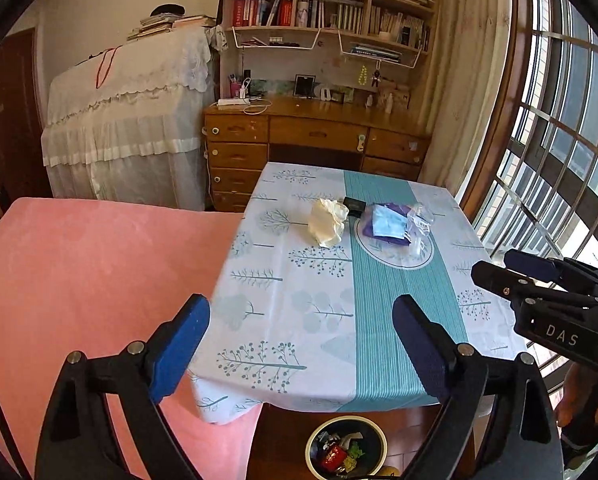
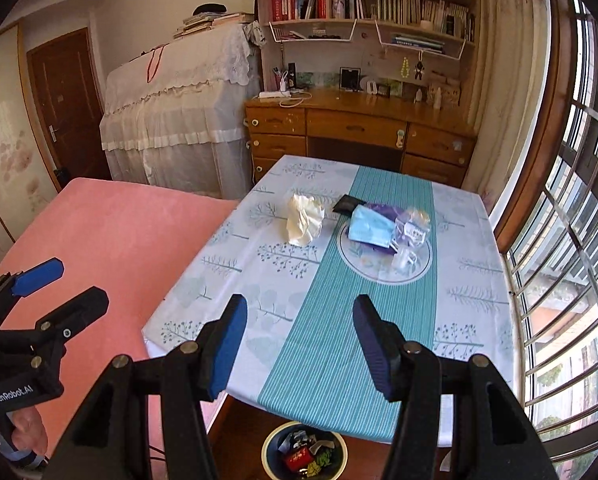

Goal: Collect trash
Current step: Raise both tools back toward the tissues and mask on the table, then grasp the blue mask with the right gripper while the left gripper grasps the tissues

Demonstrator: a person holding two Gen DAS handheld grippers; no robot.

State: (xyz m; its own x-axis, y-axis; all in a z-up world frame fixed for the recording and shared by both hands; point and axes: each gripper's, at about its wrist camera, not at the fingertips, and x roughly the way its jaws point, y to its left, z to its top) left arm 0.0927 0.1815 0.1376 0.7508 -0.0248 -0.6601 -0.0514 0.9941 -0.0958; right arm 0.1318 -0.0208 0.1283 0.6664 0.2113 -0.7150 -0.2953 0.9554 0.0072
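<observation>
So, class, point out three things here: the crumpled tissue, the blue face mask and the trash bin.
crumpled tissue [image 1: 327,222], left wrist view, middle of the wad.
blue face mask [image 2: 369,226], right wrist view, middle of its pleated front.
trash bin [image 2: 268,446], right wrist view, left side of its pale rim.

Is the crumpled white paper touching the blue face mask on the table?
Apart. The right wrist view shows bare tablecloth between the crumpled white paper and the blue face mask.

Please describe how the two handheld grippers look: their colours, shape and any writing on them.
Both are black, with jointed arms, silver rivets and two flat blue-padded fingers. The right gripper carries white letters "DAS"; the left gripper reads "GenRobot.AI" in white. No cables are visible.
</observation>
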